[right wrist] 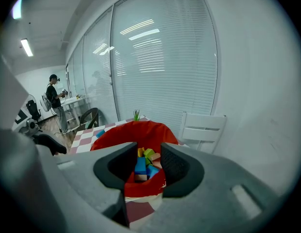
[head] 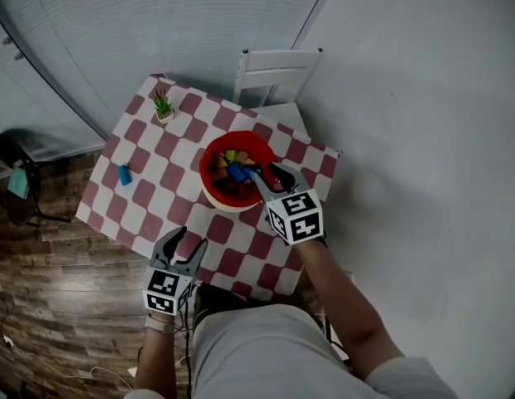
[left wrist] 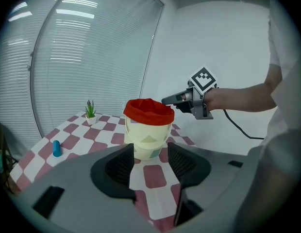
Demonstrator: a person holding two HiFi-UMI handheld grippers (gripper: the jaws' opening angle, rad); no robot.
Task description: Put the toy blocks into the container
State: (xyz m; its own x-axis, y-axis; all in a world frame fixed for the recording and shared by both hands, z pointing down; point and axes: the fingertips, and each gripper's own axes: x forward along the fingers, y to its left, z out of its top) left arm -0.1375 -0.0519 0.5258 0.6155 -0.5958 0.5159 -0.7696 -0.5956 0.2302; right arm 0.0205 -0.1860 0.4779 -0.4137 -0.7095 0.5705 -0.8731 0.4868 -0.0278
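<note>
A cream bucket with a red liner (head: 213, 158) stands on the checkered table, with several coloured blocks (head: 234, 173) inside it. My right gripper (head: 266, 171) hangs open over the bucket's right rim, nothing between its fingers. In the right gripper view the blocks (right wrist: 141, 166) lie below the gap in the open gripper (right wrist: 143, 165). A blue block (head: 124, 174) lies alone on the table's left part. My left gripper (head: 191, 238) is open and empty at the front edge. In its own view that gripper (left wrist: 149, 163) faces the bucket (left wrist: 148, 130), with the blue block (left wrist: 57, 148) at far left.
A small potted plant (head: 163, 106) sits at the table's far left corner. A white chair (head: 274, 73) stands behind the table, by the wall. A dark chair (head: 12, 181) stands on the wood floor to the left. A person stands far back in the right gripper view.
</note>
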